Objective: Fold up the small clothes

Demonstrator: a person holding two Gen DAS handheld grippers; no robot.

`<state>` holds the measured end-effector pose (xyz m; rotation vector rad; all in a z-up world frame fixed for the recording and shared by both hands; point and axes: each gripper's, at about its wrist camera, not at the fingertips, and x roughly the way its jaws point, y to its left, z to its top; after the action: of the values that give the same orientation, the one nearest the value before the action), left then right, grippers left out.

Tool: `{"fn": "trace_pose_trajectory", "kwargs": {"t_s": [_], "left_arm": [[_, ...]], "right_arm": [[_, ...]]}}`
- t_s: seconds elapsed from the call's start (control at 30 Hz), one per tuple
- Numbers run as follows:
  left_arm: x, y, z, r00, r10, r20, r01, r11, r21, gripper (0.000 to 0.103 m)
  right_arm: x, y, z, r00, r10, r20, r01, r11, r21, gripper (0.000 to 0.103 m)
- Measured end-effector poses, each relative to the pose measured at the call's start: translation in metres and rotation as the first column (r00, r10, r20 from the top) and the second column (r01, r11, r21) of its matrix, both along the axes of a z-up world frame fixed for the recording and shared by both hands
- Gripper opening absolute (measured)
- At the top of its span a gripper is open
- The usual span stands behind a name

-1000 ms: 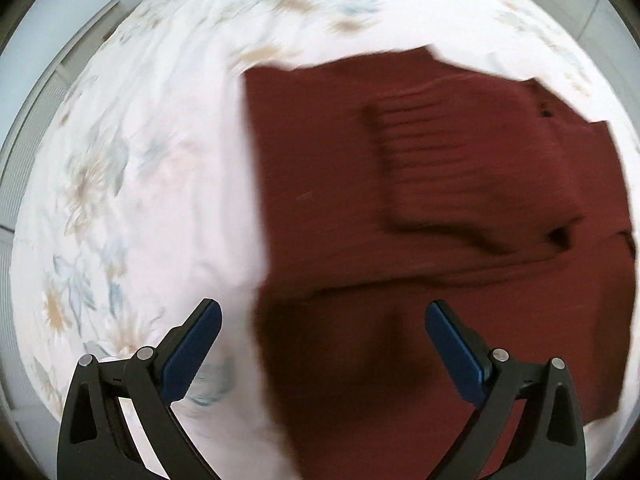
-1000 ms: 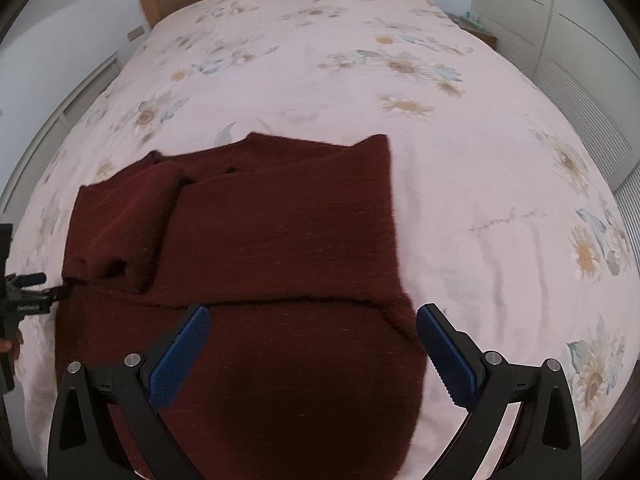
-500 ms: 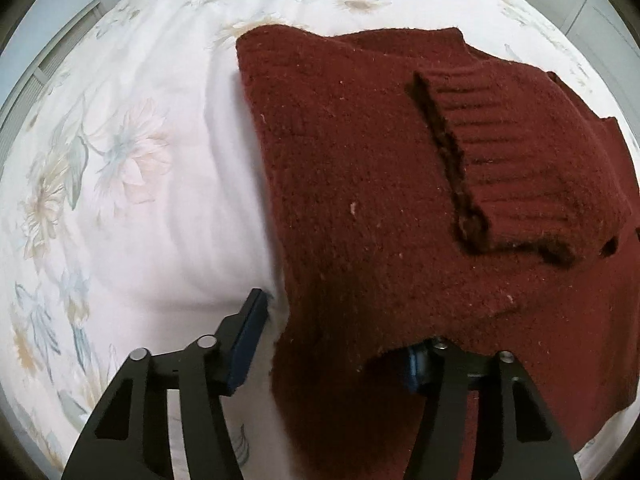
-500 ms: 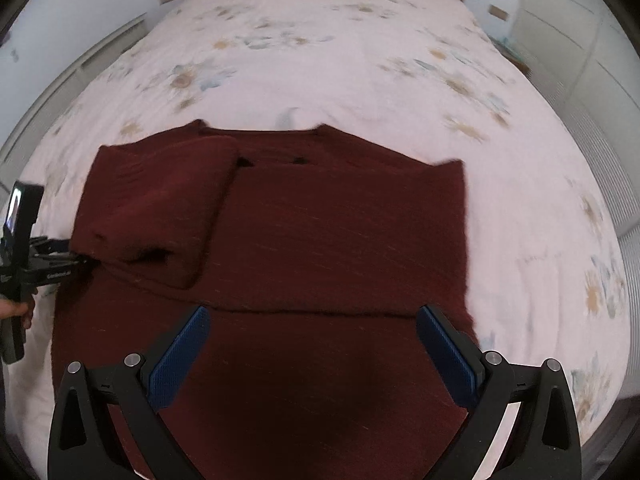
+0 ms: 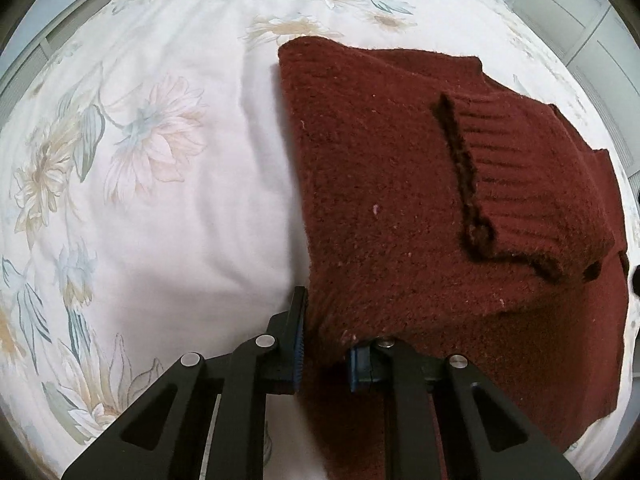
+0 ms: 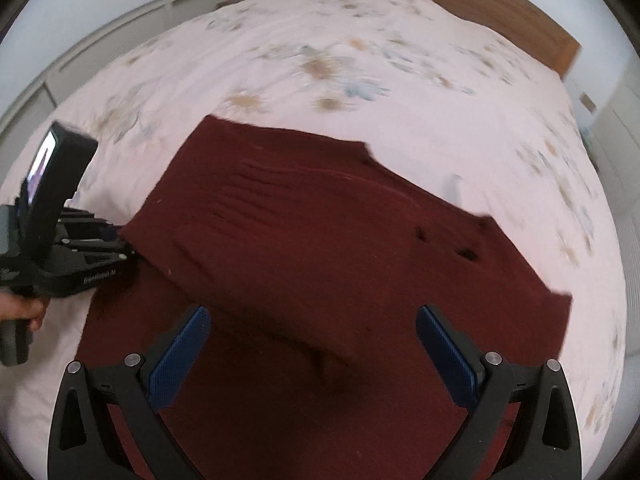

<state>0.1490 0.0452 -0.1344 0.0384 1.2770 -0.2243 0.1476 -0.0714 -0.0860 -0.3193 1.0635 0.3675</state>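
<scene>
1. Sweater (image 5: 392, 208), dark red knit, lies flat on my floral bedspread (image 5: 152, 184); I see it in both wrist views, with one ribbed sleeve cuff (image 5: 532, 196) already laid across the body so the bundle stays narrow.
2. My left gripper (image 5: 323, 344) has its jaws closed narrow on the sweater's left side edge, near the fold line, because that corner is what I judge must be carried over next.
3. My right gripper (image 6: 312, 354) hangs over the lower half with jaws spread wide, holding nothing, ready to take the opposite edge.
4. Beyond the bedspread, a wooden headboard (image 6: 460, 4).
</scene>
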Motion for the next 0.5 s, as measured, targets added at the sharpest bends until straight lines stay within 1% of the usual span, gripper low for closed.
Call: {"fn": "trace_pose_trajectory", "kwargs": {"t_s": [0.07, 0.1, 0.2, 0.3, 0.37, 0.4, 0.43, 0.47, 0.5], "left_arm": [[0.001, -0.005, -0.002, 1.0, -0.005, 0.005, 0.004, 1.0, 0.012, 0.014], [-0.006, -0.015, -0.004, 1.0, -0.004, 0.008, 0.004, 1.0, 0.017, 0.014], [-0.011, -0.025, -0.004, 1.0, -0.006, 0.014, 0.005, 1.0, 0.027, 0.015], [-0.012, -0.036, -0.008, 1.0, -0.01, 0.016, 0.009, 0.999, 0.037, 0.015], [-0.014, -0.041, -0.007, 1.0, -0.02, 0.022, 0.019, 0.999, 0.051, 0.015], [-0.014, -0.042, -0.006, 0.999, -0.023, 0.024, 0.022, 0.998, 0.056, 0.015], [-0.015, -0.045, -0.006, 0.999, -0.023, 0.025, 0.022, 0.998, 0.058, 0.015], [-0.011, -0.028, -0.005, 0.999, -0.023, 0.025, 0.022, 0.998, 0.058, 0.015], [-0.012, -0.029, -0.005, 0.999, -0.023, 0.024, 0.021, 0.998, 0.059, 0.015]], "right_arm": [[0.007, 0.017, -0.01, 1.0, 0.027, -0.01, -0.027, 0.999, -0.024, 0.102], [0.008, 0.022, -0.013, 0.999, 0.034, -0.017, -0.034, 0.999, -0.024, 0.102], [0.014, 0.037, -0.029, 0.998, 0.055, -0.023, -0.056, 0.997, -0.043, 0.102], [0.021, 0.042, -0.045, 0.999, 0.042, -0.023, -0.044, 0.995, -0.094, 0.102], [0.026, 0.039, -0.051, 0.999, 0.029, -0.031, -0.031, 0.997, -0.073, 0.1], [0.027, 0.036, -0.052, 0.999, 0.022, -0.035, -0.024, 0.998, -0.054, 0.094], [0.028, 0.034, -0.052, 0.999, 0.017, -0.041, -0.018, 0.999, -0.038, 0.08], [0.028, 0.03, -0.052, 0.999, 0.015, -0.042, -0.016, 1.0, -0.024, 0.066], [0.028, 0.03, -0.05, 0.999, 0.013, -0.034, -0.014, 1.0, -0.026, 0.042]]}}
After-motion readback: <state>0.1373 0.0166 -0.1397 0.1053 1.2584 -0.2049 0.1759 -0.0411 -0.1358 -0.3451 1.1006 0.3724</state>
